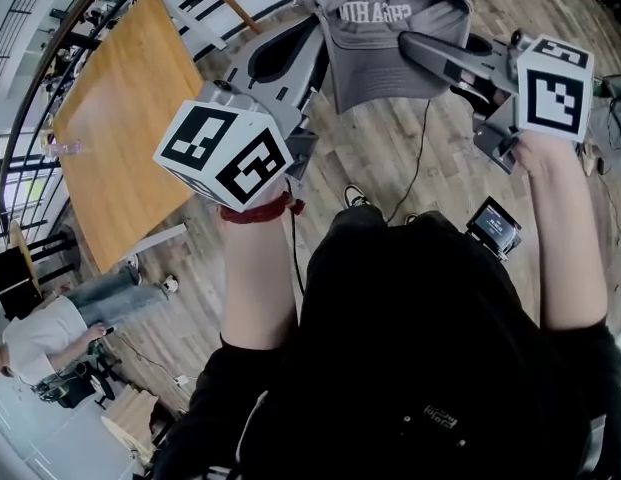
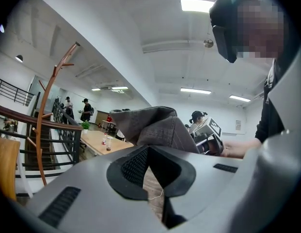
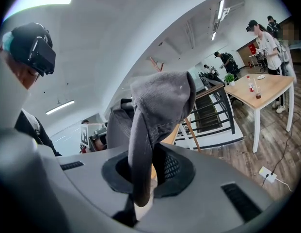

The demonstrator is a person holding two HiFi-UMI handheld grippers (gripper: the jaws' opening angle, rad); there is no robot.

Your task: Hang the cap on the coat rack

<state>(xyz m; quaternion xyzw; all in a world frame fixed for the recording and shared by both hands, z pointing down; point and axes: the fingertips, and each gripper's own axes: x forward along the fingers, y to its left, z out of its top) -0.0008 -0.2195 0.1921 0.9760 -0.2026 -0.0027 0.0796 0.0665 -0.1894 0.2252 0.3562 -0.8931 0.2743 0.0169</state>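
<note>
A grey cap (image 1: 385,38) hangs between my two grippers at chest height. My right gripper (image 1: 410,46) is shut on the brim, which runs down between its pads (image 3: 143,154). My left gripper (image 1: 312,48) meets the cap's opposite edge; the grey fabric (image 2: 155,127) comes down to its closed tips (image 2: 148,149). The coat rack (image 2: 46,110) is a reddish-brown curved pole with prongs, standing off to the left beside the railing. In the right gripper view its prongs (image 3: 155,64) peek out behind the cap.
A wooden table (image 1: 120,128) stands to the left beside a black railing (image 2: 63,130). Another table with bottles (image 3: 264,89) and several people are further off. A person (image 1: 50,333) crouches at the lower left. A cable (image 1: 420,158) lies on the wooden floor.
</note>
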